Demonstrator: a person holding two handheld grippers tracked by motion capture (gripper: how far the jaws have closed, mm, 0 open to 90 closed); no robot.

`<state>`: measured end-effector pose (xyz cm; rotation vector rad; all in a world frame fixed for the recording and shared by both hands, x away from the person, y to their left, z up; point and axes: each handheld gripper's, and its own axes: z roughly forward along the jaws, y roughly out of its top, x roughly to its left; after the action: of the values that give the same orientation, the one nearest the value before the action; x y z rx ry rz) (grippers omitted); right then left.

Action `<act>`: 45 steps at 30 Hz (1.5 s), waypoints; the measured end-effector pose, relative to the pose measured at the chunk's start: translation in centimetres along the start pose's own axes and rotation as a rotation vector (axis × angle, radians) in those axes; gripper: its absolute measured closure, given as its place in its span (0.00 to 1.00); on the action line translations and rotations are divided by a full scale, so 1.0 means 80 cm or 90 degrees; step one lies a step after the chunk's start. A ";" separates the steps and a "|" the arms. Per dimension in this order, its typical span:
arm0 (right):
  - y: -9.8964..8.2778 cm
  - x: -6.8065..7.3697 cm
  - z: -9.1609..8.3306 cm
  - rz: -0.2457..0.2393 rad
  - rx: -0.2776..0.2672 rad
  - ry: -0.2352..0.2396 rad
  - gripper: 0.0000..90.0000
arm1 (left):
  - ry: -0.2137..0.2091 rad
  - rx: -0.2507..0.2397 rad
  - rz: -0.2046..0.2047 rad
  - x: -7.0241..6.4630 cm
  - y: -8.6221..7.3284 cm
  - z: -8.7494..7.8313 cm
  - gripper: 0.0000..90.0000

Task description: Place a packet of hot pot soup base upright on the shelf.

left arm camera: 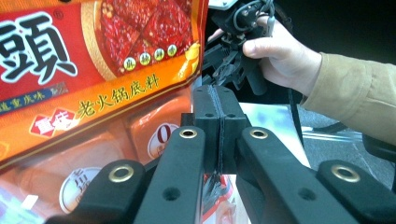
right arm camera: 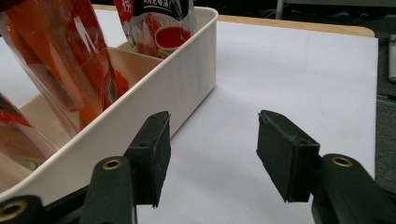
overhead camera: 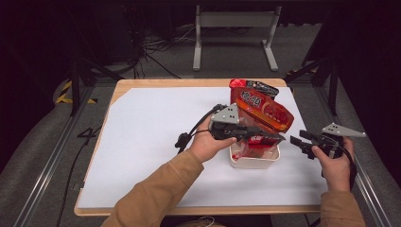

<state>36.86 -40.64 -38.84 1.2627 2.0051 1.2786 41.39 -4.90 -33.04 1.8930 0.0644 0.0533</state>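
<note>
A white bin (overhead camera: 254, 161) stands on the white sheet at the right of the table, with sauce packets upright in it. A large orange-red packet (overhead camera: 265, 112) leans at the back, and a red-and-black one (overhead camera: 253, 86) stands behind it. My left gripper (overhead camera: 280, 138) hovers level over the bin, pointing right, its jaws shut. In the left gripper view its pads (left arm camera: 218, 122) press together beside the orange packet (left arm camera: 93, 70), with nothing seen between them. My right gripper (overhead camera: 295, 141) is just right of the bin, open and empty. Its jaws (right arm camera: 212, 149) stand wide beside the bin wall (right arm camera: 154, 98).
The white sheet (overhead camera: 151, 142) covers most of the wooden table. The person's right hand (left arm camera: 280, 58) shows in the left gripper view holding the other gripper. A metal table frame (overhead camera: 234, 28) stands on the floor beyond. Dark rails run along both table sides.
</note>
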 end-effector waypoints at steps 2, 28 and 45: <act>0.000 0.000 0.001 0.001 -0.001 0.001 0.50 | 0.000 0.004 -0.003 0.000 -0.003 -0.001 1.00; 0.012 0.003 0.019 -0.010 0.003 0.016 0.49 | 0.024 0.017 -0.065 0.007 -0.022 -0.034 0.59; 0.018 0.009 0.024 -0.014 0.000 0.024 0.43 | 0.191 0.032 -0.098 -0.007 -0.023 -0.155 0.27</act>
<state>38.60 -38.91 -38.36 1.2221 2.0386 1.3013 39.91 7.36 -30.89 1.9117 0.4190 0.2331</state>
